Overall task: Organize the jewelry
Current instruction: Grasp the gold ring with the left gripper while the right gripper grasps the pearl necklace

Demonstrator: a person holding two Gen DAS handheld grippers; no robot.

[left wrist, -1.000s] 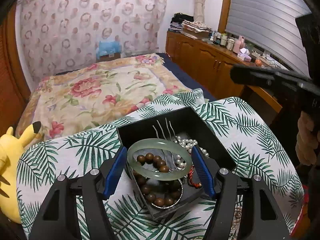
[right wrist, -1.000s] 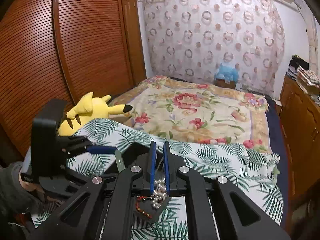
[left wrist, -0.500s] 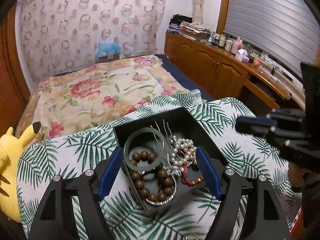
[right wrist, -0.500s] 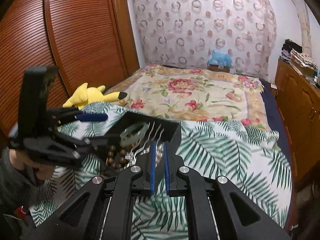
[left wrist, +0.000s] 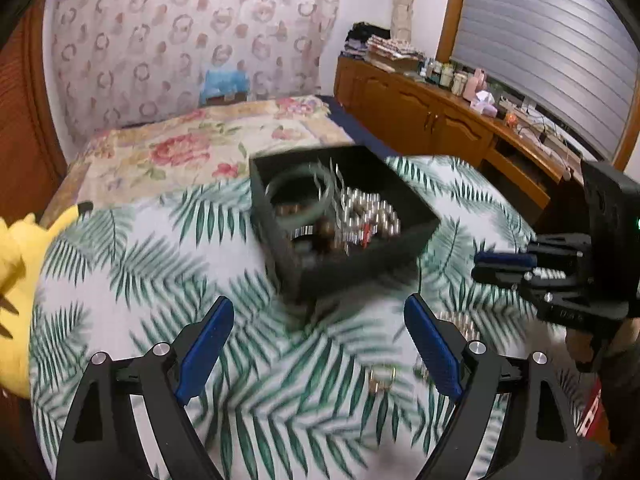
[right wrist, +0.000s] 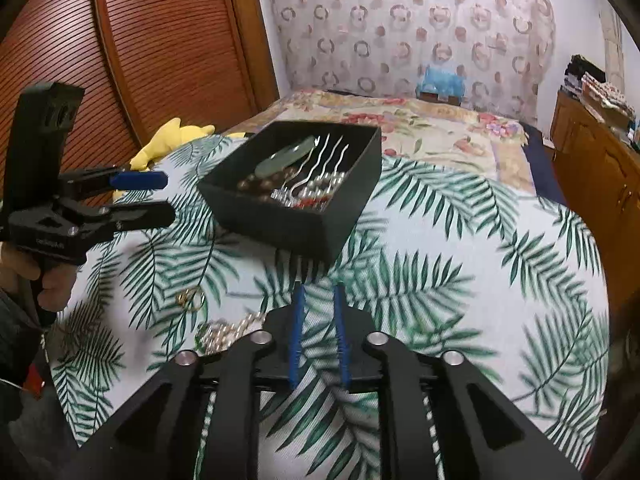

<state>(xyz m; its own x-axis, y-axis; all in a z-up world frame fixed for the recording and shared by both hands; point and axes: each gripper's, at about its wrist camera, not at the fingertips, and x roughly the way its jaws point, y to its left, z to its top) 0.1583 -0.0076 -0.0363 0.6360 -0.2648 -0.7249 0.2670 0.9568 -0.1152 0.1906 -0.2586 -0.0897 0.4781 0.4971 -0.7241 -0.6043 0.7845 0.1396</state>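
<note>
A black jewelry box (left wrist: 400, 248) (right wrist: 280, 220) stands on the palm-leaf cloth. In it lie a green jade bangle (left wrist: 300, 192) (right wrist: 286, 158), a brown bead bracelet, pearls, red beads and silver hair pins (right wrist: 320, 160). A gold ring (left wrist: 380, 378) (right wrist: 191, 298) and a pearl string (right wrist: 228, 330) lie on the cloth in front of the box. My left gripper (left wrist: 318, 316) is open and empty, back from the box; it also shows in the right wrist view (right wrist: 156, 196). My right gripper (right wrist: 320, 292) is nearly shut with a narrow gap, empty; it also shows in the left wrist view (left wrist: 486, 266).
A yellow plush toy (left wrist: 16, 264) (right wrist: 168, 144) lies at the cloth's left edge. A flowered bed (left wrist: 192, 148) lies behind the box. A wooden cabinet (left wrist: 440, 120) with small items runs along the right wall. A wooden slatted wardrobe (right wrist: 120, 60) stands at the left.
My left gripper let go of the green bangle, which now lies in the box, and pulled back. My right gripper has also drawn back from the box.
</note>
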